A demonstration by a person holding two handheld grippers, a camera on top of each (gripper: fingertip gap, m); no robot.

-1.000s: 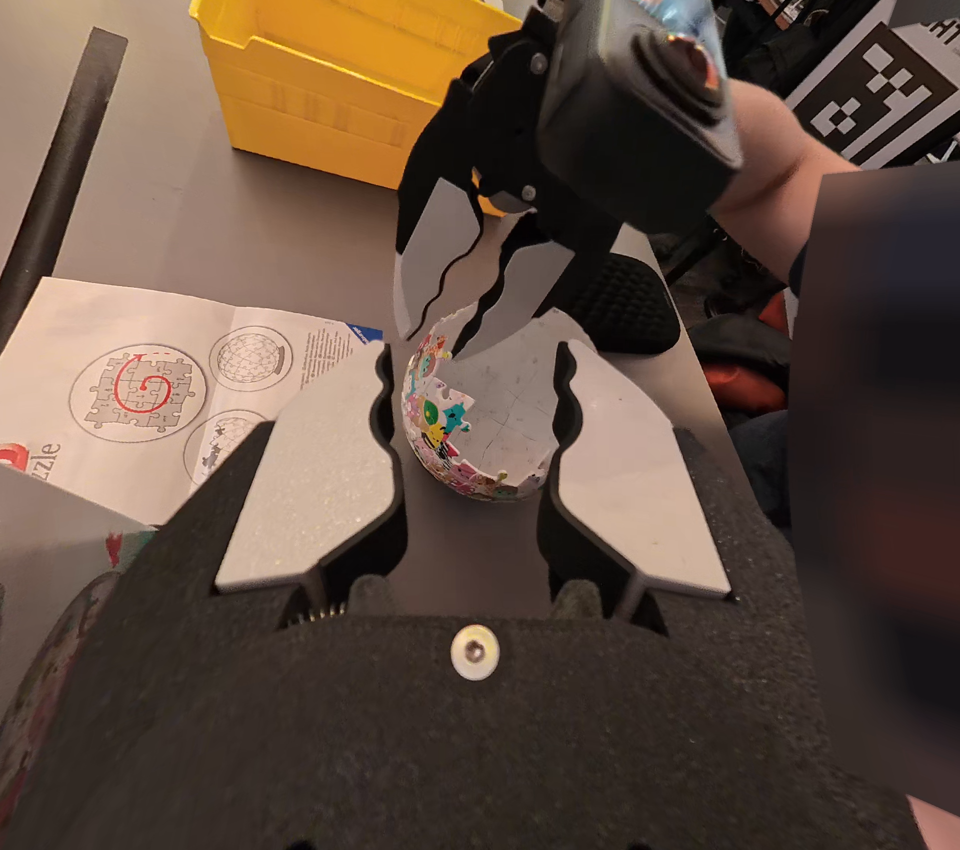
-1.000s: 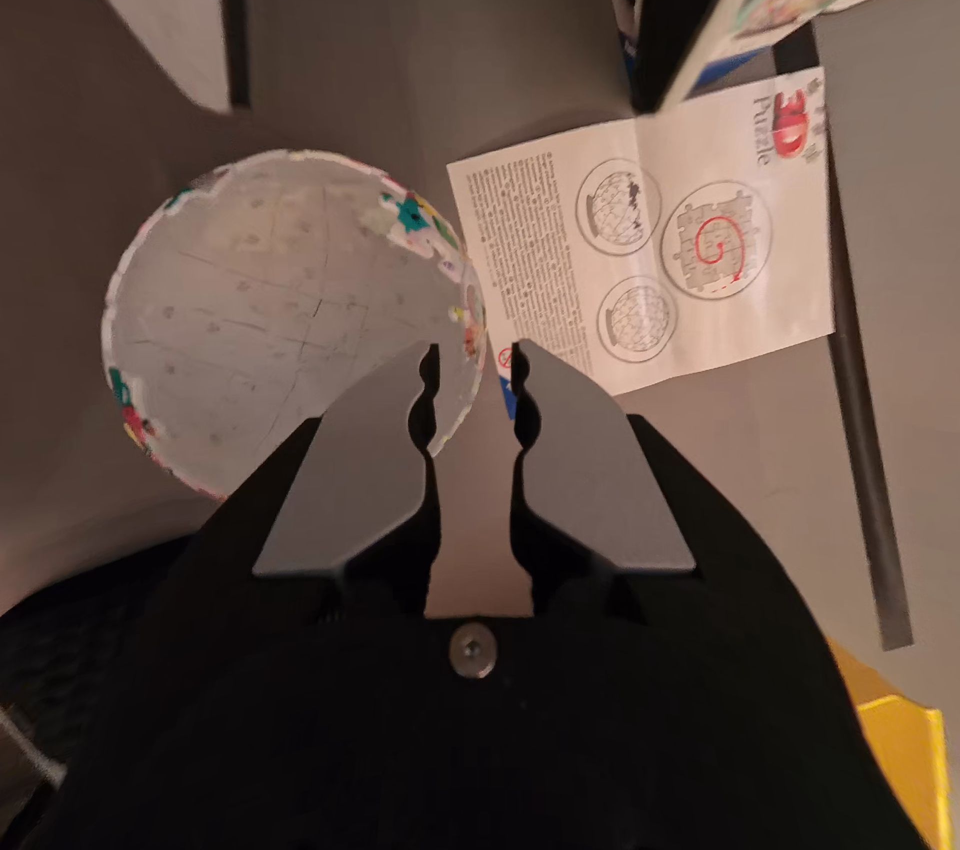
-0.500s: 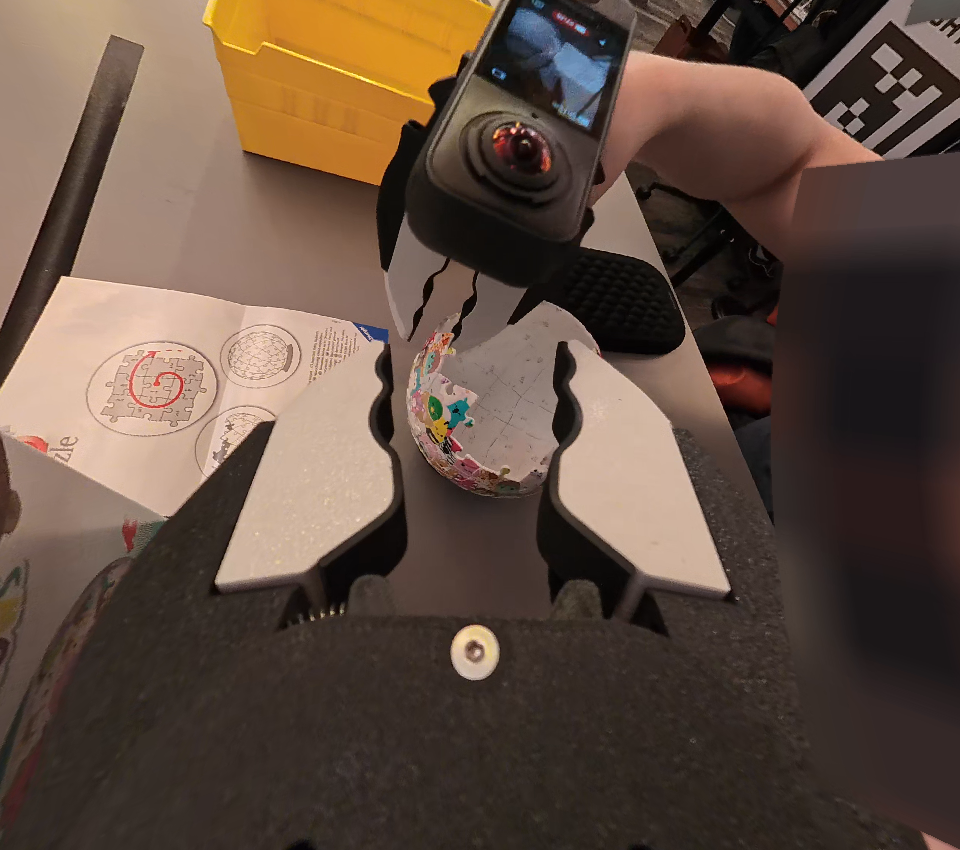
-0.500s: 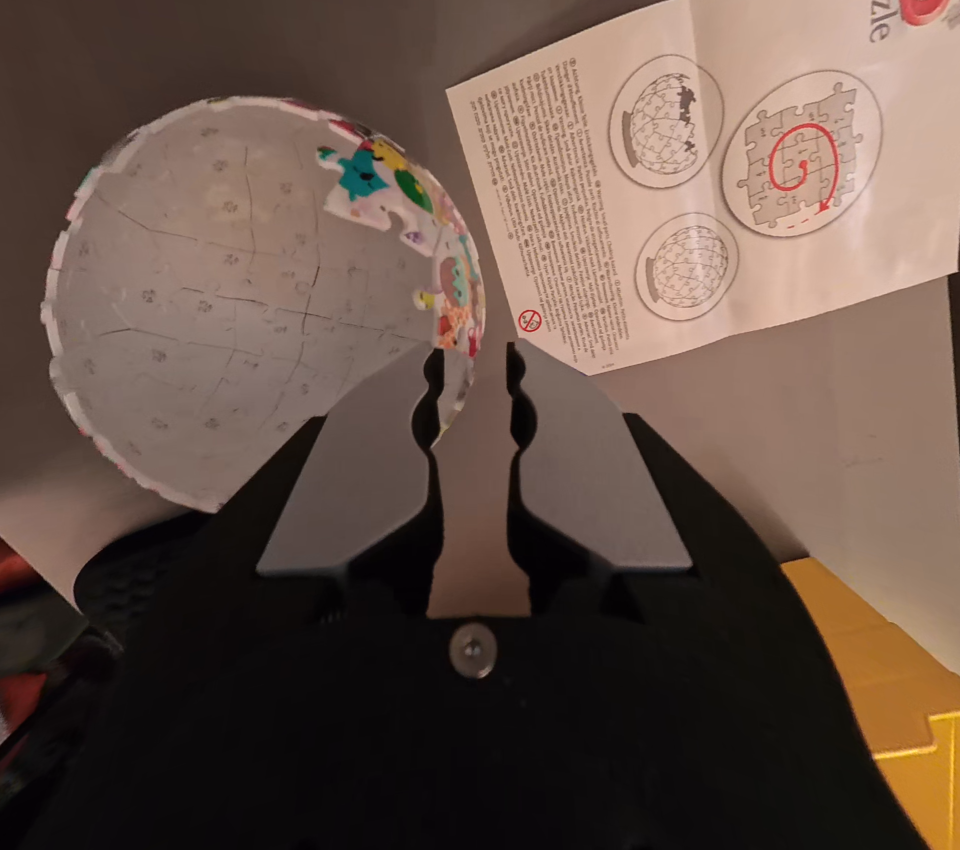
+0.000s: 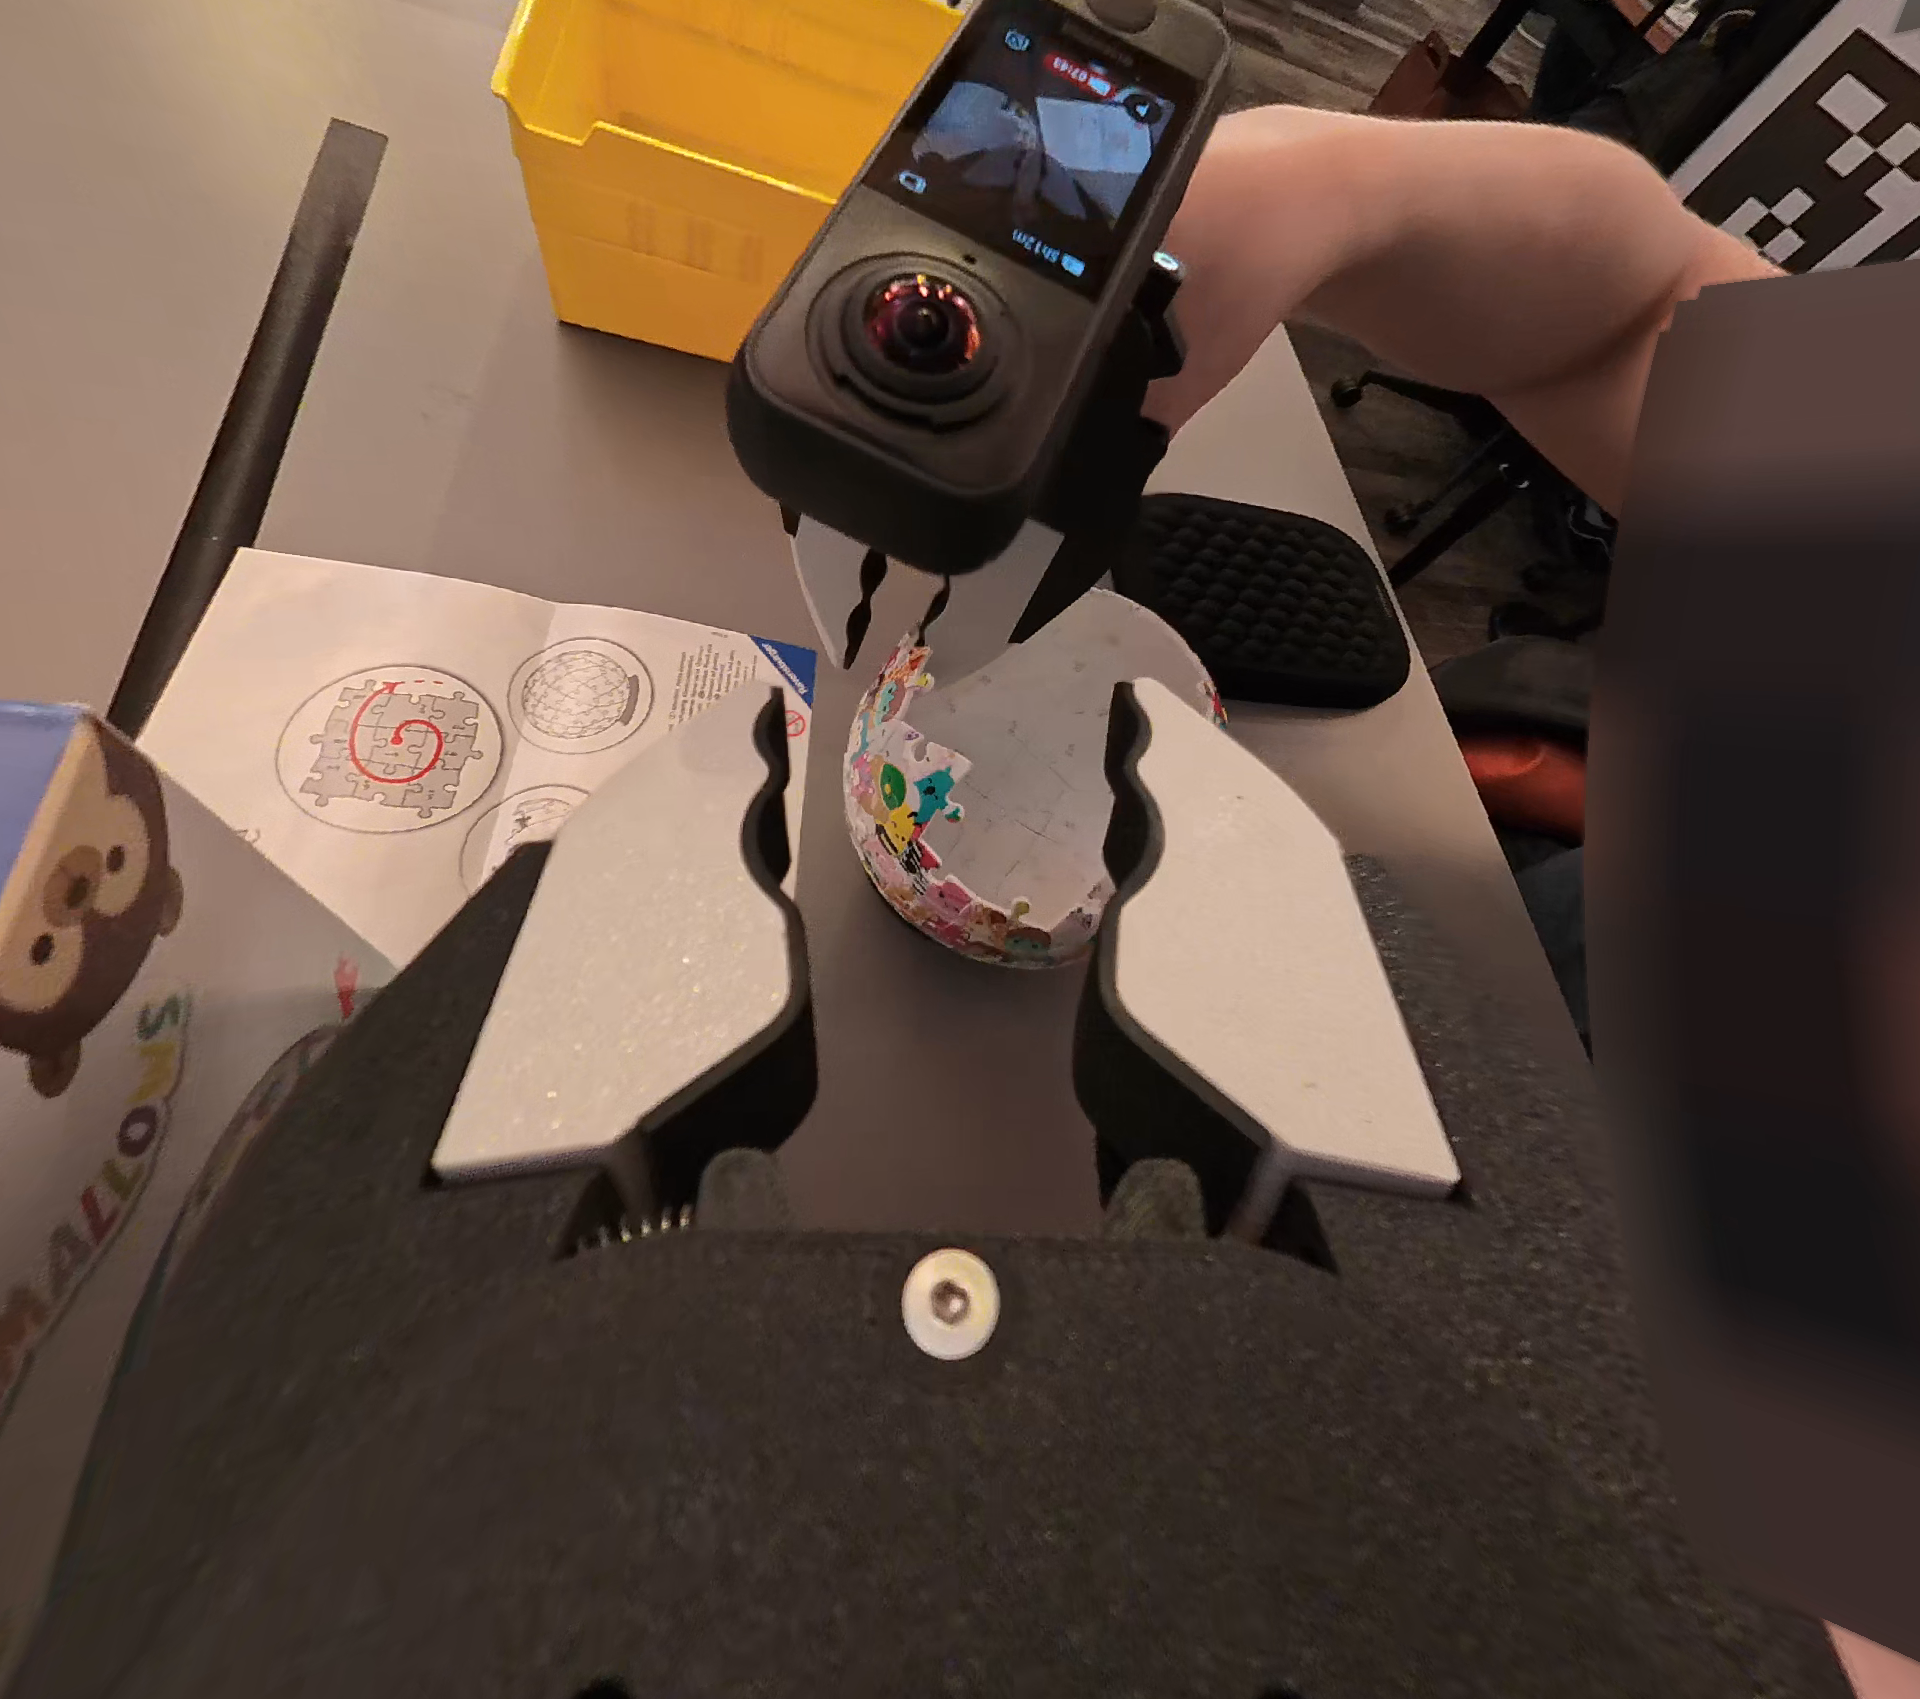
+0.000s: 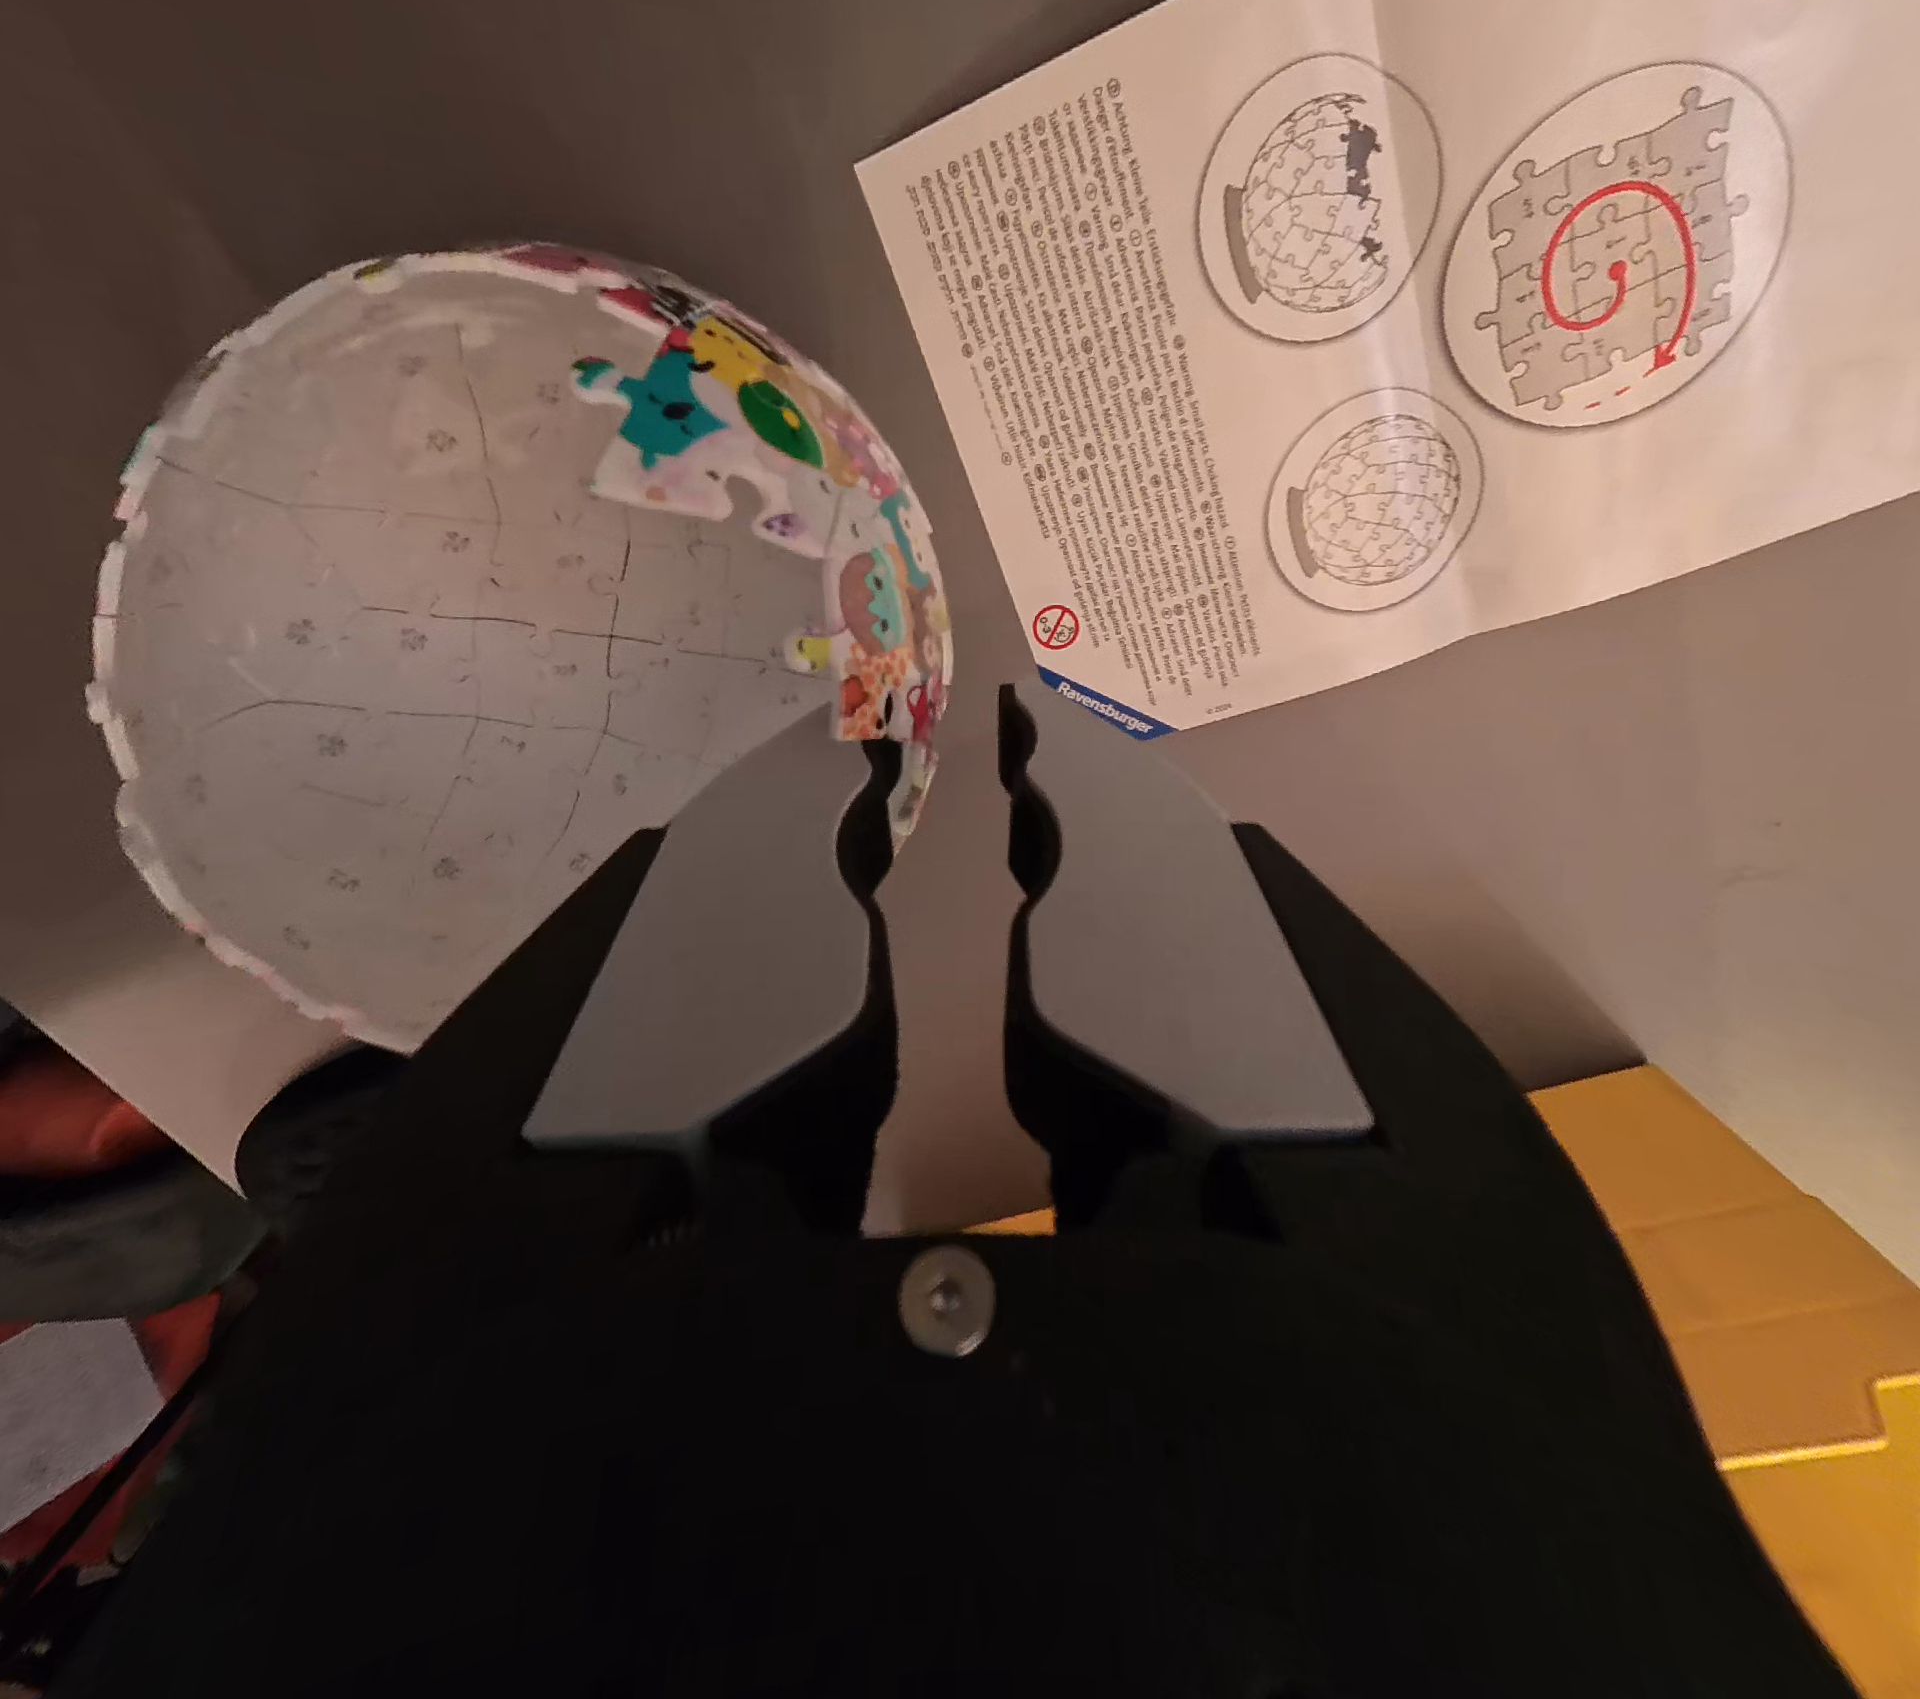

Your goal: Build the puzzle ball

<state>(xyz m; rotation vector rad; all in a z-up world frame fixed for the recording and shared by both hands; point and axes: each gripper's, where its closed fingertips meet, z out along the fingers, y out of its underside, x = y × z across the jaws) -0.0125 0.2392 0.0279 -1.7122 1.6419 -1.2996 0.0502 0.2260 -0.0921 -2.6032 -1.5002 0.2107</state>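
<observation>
The partly built puzzle ball point(image 5: 1018, 808) is an open half shell, white inside with colourful cartoon pieces outside, resting on the grey table. My left gripper point(image 5: 951, 699) is open, its fingers low on either side of the shell and apart from it. My right gripper point(image 5: 899, 652) points down from above at the shell's left rim. In the right wrist view the ball point(image 6: 416, 610) lies to the left. The right gripper point(image 6: 935, 714) is narrowly open, one finger inside the shell and one outside, straddling the coloured rim.
A folded instruction leaflet point(image 5: 416, 714) point(image 6: 1351, 350) lies left of the ball. A yellow bin point(image 5: 675, 122) point(image 6: 1714, 1286) stands behind it. A puzzle box point(image 5: 83, 922) is at my near left. A black pad point(image 5: 1268, 610) sits by the table's right edge. A person's arm point(image 5: 1455, 247) reaches in. One gripper's finger ends stand about 15 centimetres off the other's.
The right gripper has swung over and come down onto the shell's left rim, its camera now facing the left view. The left gripper and the ball have stayed about where they were.
</observation>
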